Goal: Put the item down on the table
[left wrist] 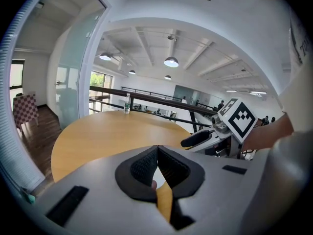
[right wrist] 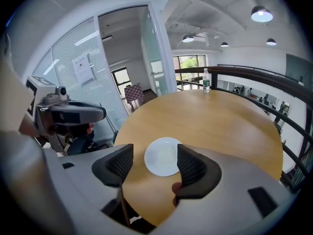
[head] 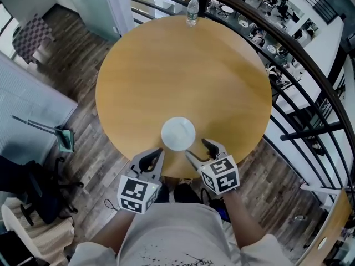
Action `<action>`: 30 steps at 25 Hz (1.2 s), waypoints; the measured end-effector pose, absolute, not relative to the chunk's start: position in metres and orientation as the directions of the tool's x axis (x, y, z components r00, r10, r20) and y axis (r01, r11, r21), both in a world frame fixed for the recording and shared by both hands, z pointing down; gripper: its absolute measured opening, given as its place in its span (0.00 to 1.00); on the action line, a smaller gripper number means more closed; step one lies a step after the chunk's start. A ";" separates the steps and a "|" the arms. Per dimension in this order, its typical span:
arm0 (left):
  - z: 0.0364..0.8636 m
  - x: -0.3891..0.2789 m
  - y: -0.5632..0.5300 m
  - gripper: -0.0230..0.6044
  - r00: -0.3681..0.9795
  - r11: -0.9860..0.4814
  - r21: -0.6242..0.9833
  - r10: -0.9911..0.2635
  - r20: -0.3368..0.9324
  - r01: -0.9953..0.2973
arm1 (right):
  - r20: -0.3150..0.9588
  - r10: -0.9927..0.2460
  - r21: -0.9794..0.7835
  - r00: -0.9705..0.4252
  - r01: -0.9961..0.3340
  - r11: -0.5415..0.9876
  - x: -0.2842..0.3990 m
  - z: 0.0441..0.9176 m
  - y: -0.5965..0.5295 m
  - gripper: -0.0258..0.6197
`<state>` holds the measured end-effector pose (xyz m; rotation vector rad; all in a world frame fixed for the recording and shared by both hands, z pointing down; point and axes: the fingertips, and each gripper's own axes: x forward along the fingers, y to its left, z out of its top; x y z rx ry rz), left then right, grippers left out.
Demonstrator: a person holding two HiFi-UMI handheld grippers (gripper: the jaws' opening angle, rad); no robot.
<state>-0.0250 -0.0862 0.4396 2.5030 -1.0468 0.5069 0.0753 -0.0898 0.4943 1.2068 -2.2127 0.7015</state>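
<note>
- At the bottom of the head view, the left hand-held gripper (head: 159, 151) is hanging at the near edge of the desk (head: 183, 71). Its jaws are pressing together on nothing.
- To its right, the right hand-held gripper (head: 198, 148) is holding its jaws wide apart and is carrying nothing.
- Just above both tips, in the lower middle of the frame, the white plate (head: 178, 133) is lying flat on the desk, close to the near rim. Neither gripper is gripping it.
- Judging from that, the put-down itself is looking finished and the release is the step in hand. The next move is calling for drawing the right hand-held gripper straight back, without nudging a plate that is sitting so near the edge.
- The right gripper view is framing the plate between its own open jaws. The left gripper view is not showing the plate at all, only bare wood and the other gripper at the right of its frame. Only the head view is showing how near the rim the plate is lying.
- At the top of the head view, a water bottle (head: 192, 11) is standing upright at the far rim, well apart from the plate, with a dark railing (head: 288, 54) curving behind it.
</note>
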 end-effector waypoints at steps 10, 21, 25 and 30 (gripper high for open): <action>0.417 -0.013 -0.057 0.07 0.704 -0.705 0.199 -0.554 0.444 -0.681 | 0.603 -0.696 -0.154 -0.389 -0.913 0.377 0.099 0.458 -0.051 0.10; 0.412 -0.001 -0.048 0.07 0.715 -0.706 0.219 -0.547 0.435 -0.674 | 0.573 -0.719 -0.213 -0.394 -0.918 0.333 0.115 0.449 -0.039 0.08; 0.411 -0.004 -0.051 0.07 0.710 -0.697 0.222 -0.557 0.430 -0.682 | 0.575 -0.718 -0.196 -0.391 -0.919 0.344 0.113 0.446 -0.040 0.08; 0.409 -0.008 -0.054 0.07 0.704 -0.690 0.221 -0.566 0.428 -0.689 | 0.574 -0.714 -0.201 -0.401 -0.914 0.351 0.108 0.446 -0.043 0.08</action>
